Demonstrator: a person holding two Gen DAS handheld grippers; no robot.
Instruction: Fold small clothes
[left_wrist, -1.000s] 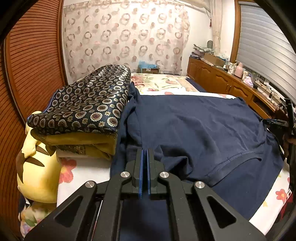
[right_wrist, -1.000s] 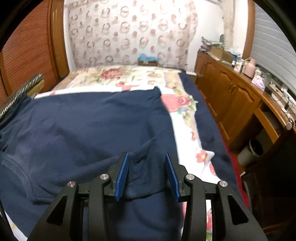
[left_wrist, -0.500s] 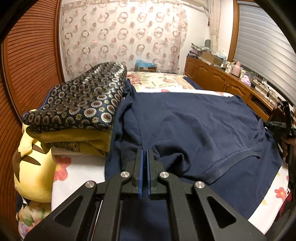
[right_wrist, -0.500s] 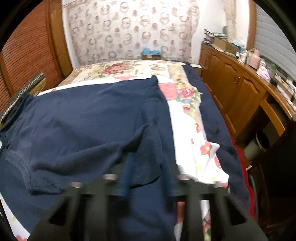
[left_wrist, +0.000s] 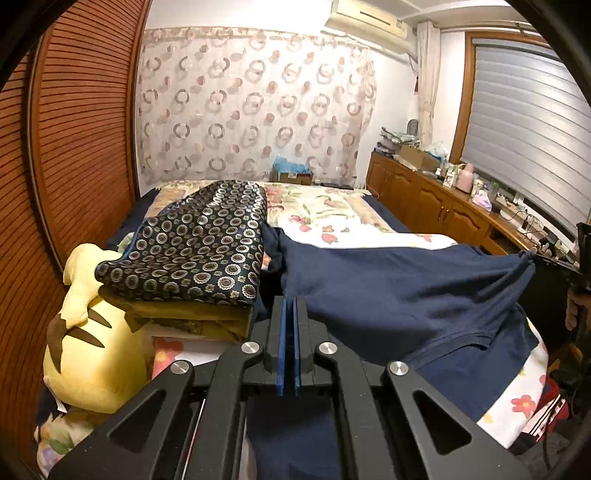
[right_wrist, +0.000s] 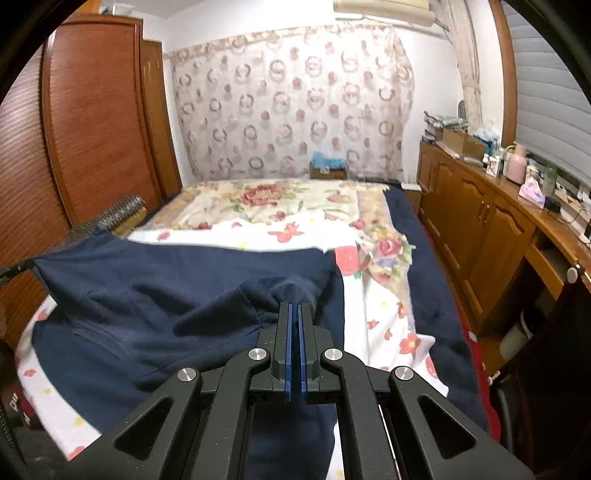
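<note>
A navy blue T-shirt (left_wrist: 399, 280) is stretched above the flowered bed, its lower part still resting on it. My left gripper (left_wrist: 289, 306) is shut on the shirt's left edge. My right gripper (right_wrist: 294, 312) is shut on a bunched fold of the shirt (right_wrist: 184, 291) at its right edge. The right gripper also shows at the far right of the left wrist view (left_wrist: 543, 260), where the cloth is pulled taut to a point. The shirt hangs between the two grippers with its neckline (left_wrist: 465, 338) facing me.
A folded dark patterned quilt (left_wrist: 199, 243) on yellow bedding and a yellow plush toy (left_wrist: 88, 339) lie on the bed's left side. A wooden wardrobe (right_wrist: 92, 129) stands left, a cluttered wooden sideboard (right_wrist: 491, 221) right, a curtain (right_wrist: 291, 103) behind.
The right gripper has closed on the shirt's right edge. Both grippers have risen, lifting the shirt's upper part off the bed and pulling it taut.
</note>
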